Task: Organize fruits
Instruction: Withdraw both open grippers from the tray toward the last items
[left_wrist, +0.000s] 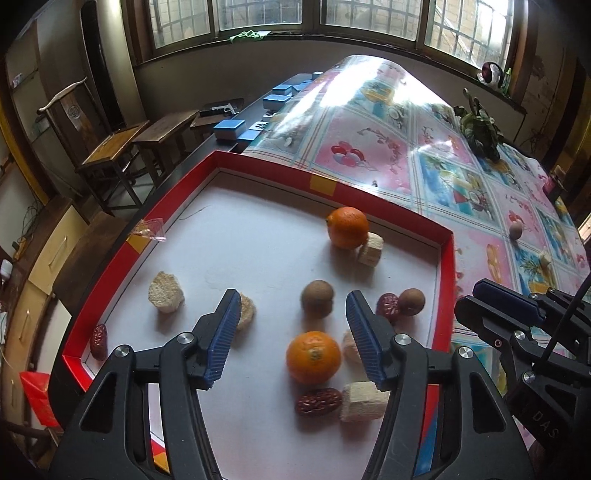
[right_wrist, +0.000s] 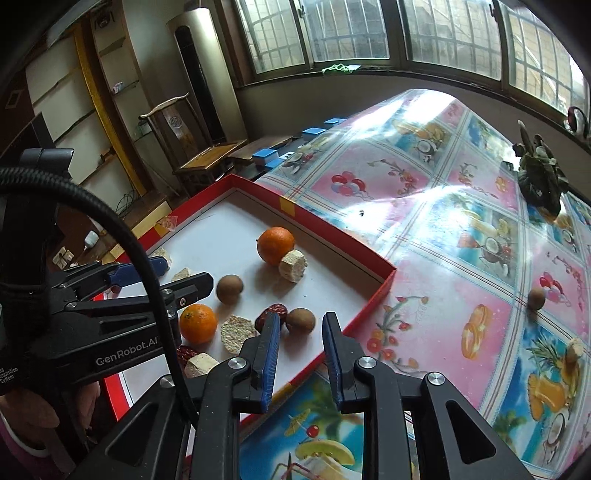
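Observation:
A red-rimmed tray (left_wrist: 445, 280) with a white floor holds two oranges (left_wrist: 313, 357) (left_wrist: 347, 226), two brown round fruits (left_wrist: 317, 298) (left_wrist: 411, 301), dark red dates (left_wrist: 318, 401) and several pale cut chunks (left_wrist: 166, 297). My left gripper (left_wrist: 293, 334) is open and empty, hovering over the tray above the near orange. My right gripper (right_wrist: 300, 354) is open and empty above the tray's near right rim (right_wrist: 373, 299); it also shows in the left wrist view (left_wrist: 506, 306). One brown fruit (right_wrist: 536, 298) and a pale chunk (right_wrist: 574, 350) lie on the tablecloth outside the tray.
The table has a glossy patterned cloth (right_wrist: 461, 206). A dark leafy plant (right_wrist: 541, 177) stands at the far right. Blue boxes (left_wrist: 229, 129) sit along the table's far left edge. Wooden chairs (left_wrist: 110, 151) stand beyond the table.

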